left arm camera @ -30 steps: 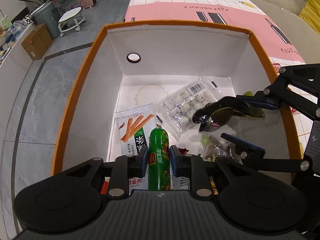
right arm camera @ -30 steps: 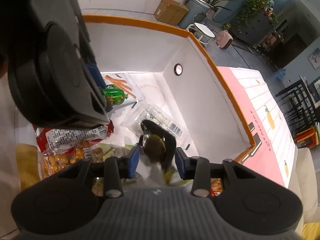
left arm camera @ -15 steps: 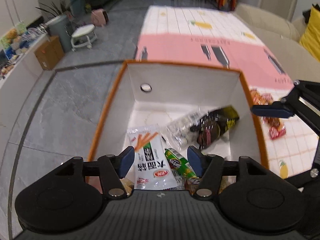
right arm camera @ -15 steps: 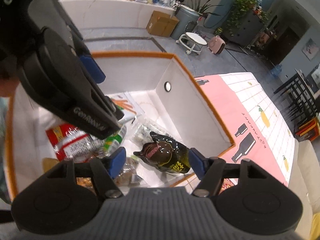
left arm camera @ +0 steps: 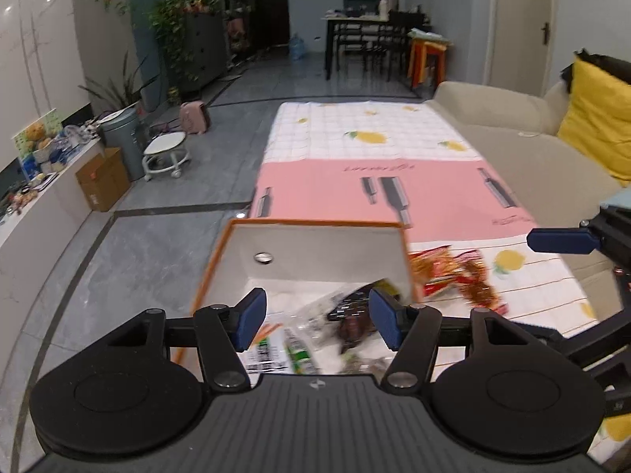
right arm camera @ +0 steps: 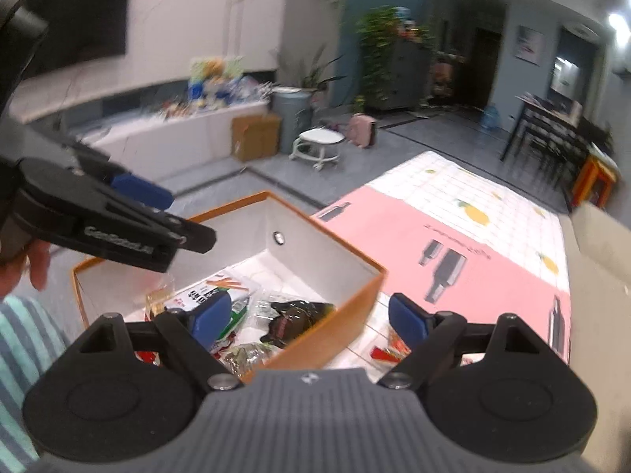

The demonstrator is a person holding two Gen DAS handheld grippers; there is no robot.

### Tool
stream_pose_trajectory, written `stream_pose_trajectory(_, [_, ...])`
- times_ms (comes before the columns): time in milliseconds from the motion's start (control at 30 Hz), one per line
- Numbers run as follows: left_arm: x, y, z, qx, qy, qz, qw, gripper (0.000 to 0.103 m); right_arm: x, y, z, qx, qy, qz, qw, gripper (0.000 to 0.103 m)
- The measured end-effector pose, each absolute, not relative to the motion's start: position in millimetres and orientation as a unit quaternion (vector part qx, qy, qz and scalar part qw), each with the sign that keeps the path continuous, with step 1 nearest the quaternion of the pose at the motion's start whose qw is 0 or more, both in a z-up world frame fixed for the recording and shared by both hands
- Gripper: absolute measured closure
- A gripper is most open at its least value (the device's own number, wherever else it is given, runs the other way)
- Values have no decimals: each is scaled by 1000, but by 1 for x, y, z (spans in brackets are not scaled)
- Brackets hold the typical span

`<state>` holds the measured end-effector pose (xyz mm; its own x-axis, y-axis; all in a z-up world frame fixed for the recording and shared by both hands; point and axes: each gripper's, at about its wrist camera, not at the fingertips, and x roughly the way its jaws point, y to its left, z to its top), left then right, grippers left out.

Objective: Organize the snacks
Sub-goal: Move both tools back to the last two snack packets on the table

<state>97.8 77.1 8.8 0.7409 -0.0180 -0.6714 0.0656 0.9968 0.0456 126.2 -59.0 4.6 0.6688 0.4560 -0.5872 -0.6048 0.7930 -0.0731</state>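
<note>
Both tongs, left [left arm camera: 313,321] and right [right arm camera: 309,321], gape wide and empty, having just opened; red snack packets [left arm camera: 453,276] beside the box [left arm camera: 311,224] look light, crinkly, slippery; pinch an edge seam.

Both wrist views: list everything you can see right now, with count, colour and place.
box: one, orange outside, white inside, on the tablecloth
dark brown packet: one, in the box
green sausage stick: one, in the box
white packet with orange sticks: one, in the box
clear packets: several, in the box, count unclear
red-gold snack packets: several, on the cloth beside the box
tablecloth: one, pink and white
left gripper: open, nothing between its fingers
right gripper: open, nothing between its fingers
</note>
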Motion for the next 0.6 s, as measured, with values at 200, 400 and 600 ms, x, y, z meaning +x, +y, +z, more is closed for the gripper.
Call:
stream_pose_trajectory(200, [88, 42, 2, 16, 361, -67, 930, 37, 107, -104, -3, -98, 276, 249, 923, 18])
stream_pose_trajectory(400, [85, -5, -14, 44, 372, -110, 921, 37, 103, -144, -24, -65, 313, 228, 920, 12])
stream_pose_trajectory(600, [89, -40, -35, 85, 380, -140, 910, 37, 106, -171, -55, -47, 338, 196, 919, 12])
